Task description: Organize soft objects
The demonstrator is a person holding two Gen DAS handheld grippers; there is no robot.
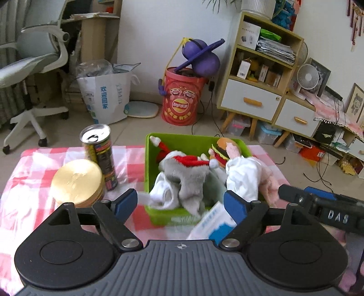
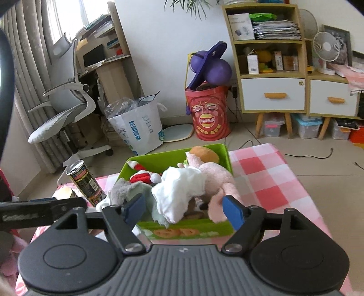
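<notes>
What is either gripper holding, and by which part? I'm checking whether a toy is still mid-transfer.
Nothing is held. The left gripper and right gripper are both open, their fingers apart and empty in front of the green bin of soft toys.

Room's pretty bright, soft daylight coming in through the curtained window (image 2: 56, 20) on the left, so shadows are faint. Both views bend hard at the edges, typical fisheye. The blue-and-white packet (image 1: 211, 222) up close is smeared with blur, and the can top (image 1: 95, 133) catches some glare.
</notes>
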